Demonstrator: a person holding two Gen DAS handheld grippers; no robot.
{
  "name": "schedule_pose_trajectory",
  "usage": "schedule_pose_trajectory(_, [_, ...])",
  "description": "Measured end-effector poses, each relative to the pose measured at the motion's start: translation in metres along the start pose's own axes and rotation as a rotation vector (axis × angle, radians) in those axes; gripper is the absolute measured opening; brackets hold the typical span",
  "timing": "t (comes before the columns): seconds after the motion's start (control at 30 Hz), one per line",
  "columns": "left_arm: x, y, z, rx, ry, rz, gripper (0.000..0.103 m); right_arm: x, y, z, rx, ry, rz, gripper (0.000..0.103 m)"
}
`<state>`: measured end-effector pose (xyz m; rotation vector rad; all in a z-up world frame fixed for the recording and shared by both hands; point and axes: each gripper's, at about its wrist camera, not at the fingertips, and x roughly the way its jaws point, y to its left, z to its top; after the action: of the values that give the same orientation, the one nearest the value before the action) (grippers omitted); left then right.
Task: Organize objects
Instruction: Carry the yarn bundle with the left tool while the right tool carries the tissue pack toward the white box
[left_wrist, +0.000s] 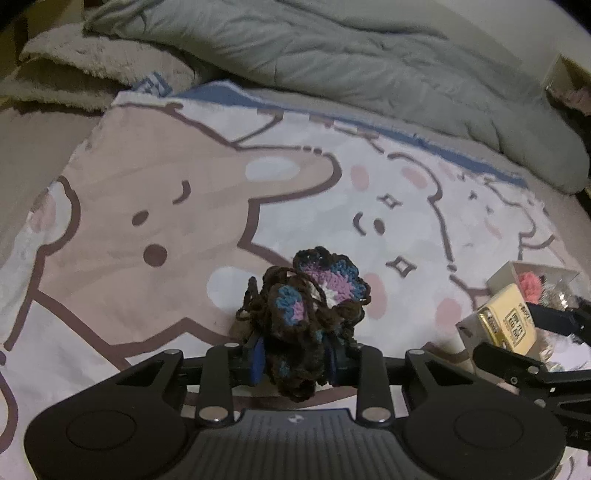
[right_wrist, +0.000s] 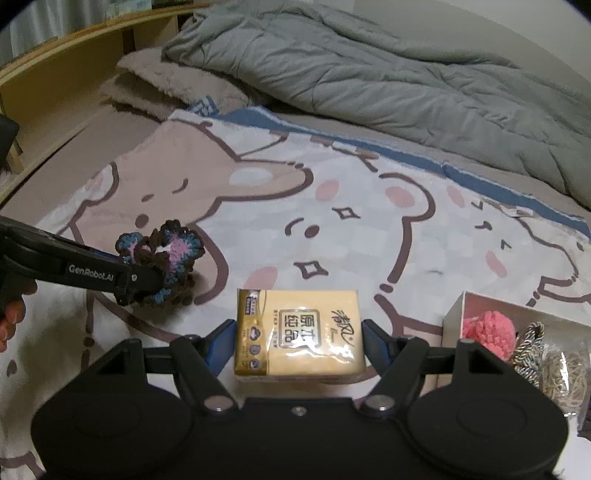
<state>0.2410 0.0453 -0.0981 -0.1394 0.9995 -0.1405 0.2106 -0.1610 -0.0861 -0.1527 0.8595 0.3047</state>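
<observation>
My left gripper is shut on a crocheted flower piece of brown, blue, purple and white yarn, held just over the cartoon blanket. The same piece shows at the left of the right wrist view, in the left gripper. My right gripper is shut on a yellow tissue pack, its blue pads against both sides. The pack also shows in the left wrist view. A white box at the right holds a pink pom-pom and other yarn items.
A grey duvet and a beige fleece blanket lie bunched along the far side of the bed. A wooden bed frame runs along the left. A clear bag of twine sits in the box at the far right.
</observation>
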Motion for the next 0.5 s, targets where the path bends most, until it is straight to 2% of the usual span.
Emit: schedule_pose_trajectory(0.5, [-0.069, -0.029, 0.002, 0.114, -0.182, 0.004, 0.032, -0.055, -0.005, 0.005, 0.067, -0.148, -0.026, 0.073])
